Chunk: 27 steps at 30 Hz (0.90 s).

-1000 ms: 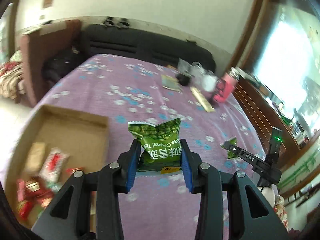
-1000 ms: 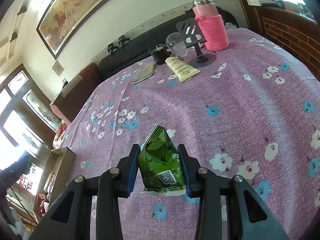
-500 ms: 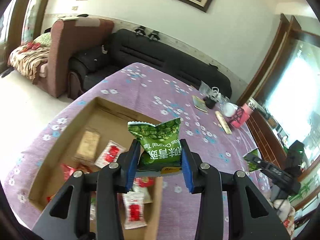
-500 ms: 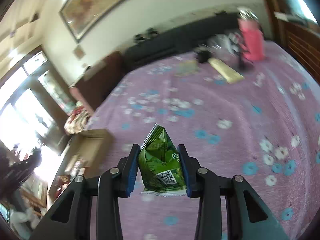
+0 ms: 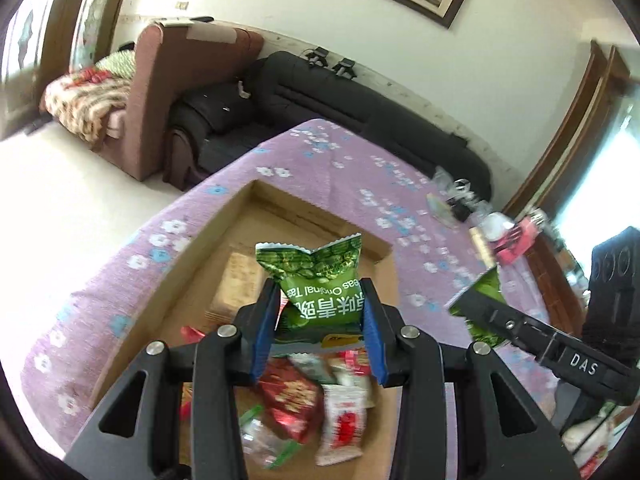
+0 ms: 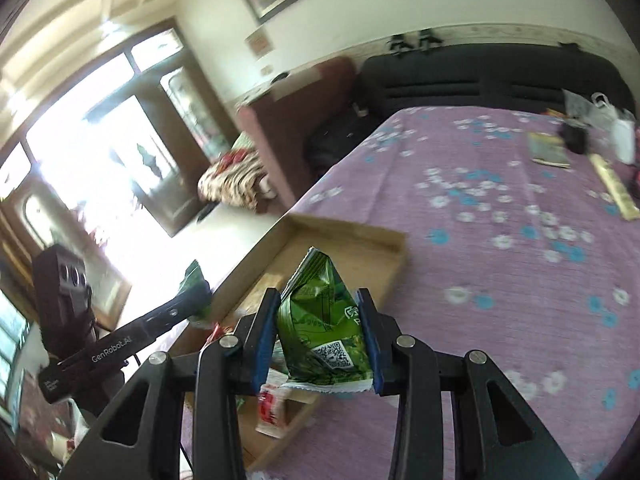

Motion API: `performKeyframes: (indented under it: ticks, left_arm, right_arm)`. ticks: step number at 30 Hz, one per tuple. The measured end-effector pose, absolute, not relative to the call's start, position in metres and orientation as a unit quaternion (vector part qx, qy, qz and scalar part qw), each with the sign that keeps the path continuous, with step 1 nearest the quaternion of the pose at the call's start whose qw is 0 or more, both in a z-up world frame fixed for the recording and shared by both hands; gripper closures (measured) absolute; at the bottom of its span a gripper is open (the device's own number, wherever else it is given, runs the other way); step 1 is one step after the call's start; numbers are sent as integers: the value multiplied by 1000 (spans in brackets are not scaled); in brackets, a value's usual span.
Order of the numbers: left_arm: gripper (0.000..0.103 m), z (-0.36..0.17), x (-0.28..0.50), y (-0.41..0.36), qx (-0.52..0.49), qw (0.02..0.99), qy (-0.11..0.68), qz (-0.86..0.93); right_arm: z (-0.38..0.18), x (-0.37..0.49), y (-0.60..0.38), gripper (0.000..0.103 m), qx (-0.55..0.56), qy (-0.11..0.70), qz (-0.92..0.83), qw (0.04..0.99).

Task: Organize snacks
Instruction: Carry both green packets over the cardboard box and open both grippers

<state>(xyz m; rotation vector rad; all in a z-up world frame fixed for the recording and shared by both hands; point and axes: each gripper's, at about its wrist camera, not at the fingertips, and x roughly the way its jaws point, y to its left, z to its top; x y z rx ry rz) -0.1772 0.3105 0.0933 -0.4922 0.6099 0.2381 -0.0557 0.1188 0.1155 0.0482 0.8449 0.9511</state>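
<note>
Overhead, both grippers hang above the cardboard box (image 5: 224,248) on the purple flowered cloth (image 6: 500,280). Left gripper (image 5: 320,332) clenches a green pea packet (image 5: 320,280); right gripper (image 6: 318,340) clenches another green packet (image 6: 324,328). Black sofa (image 5: 360,100) fills upper frame.

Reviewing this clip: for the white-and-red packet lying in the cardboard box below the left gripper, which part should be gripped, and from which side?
Grip the white-and-red packet across its narrow width near the middle, coming down from above. It lies flat and long on other snacks in the cardboard box, so its long edges are open, while the walls likely block a sideways approach.
</note>
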Motion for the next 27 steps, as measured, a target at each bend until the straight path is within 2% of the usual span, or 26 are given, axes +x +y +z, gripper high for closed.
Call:
performKeyframes:
  ticks: [8,22,25,27]
  left_arm:
    - [62,93,-138,325,-161,914,329,174]
    - [61,68,-86,330,-104,899,381,191]
    - [52,65,-85,331,-105,897,383,194]
    - [40,65,-86,330,-101,897,382,197]
  right_arm:
    - [89,-28,183,66,-19,432,413,802]
    - [51,-8,208,66,-58,451,379,806]
    - [45,-8,210,66,-67,450,380,805]
    - [42,-8,210,65,-63,453,379,804]
